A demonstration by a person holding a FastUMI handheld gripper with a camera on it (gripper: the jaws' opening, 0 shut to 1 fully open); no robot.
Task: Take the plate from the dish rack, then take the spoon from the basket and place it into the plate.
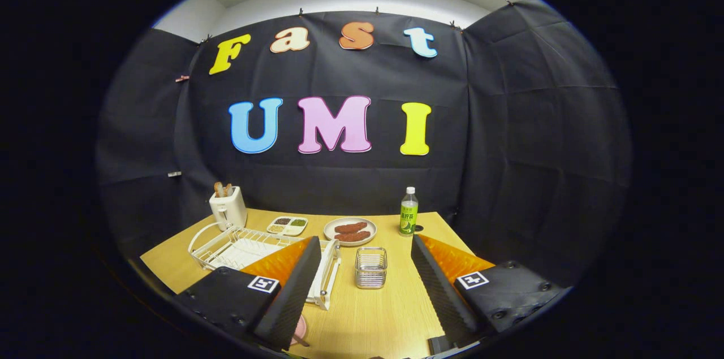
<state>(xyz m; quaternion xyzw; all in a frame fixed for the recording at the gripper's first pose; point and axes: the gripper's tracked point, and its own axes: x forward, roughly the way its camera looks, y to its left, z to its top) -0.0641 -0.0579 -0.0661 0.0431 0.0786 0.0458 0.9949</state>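
My gripper [365,240] is open, its two fingers wide apart and raised over the wooden table [367,314]. The small metal mesh basket [370,267] stands on the table between the fingers, just below their tips, and nothing sticks out of it. The white wire dish rack [237,246] lies to the left, partly hidden behind my left finger [294,285]. Under that finger's near end a pink rounded rim [300,329] peeks out, with a thin brown stick-like end [302,341] beside it. I cannot tell what either of these is.
Beyond the fingers sit a grey plate with sausages [349,230], a divided white snack tray [287,225], a green-labelled bottle [408,212] and a white toaster [228,207] holding bread. The black cloth wall closes off the back and both sides of the table.
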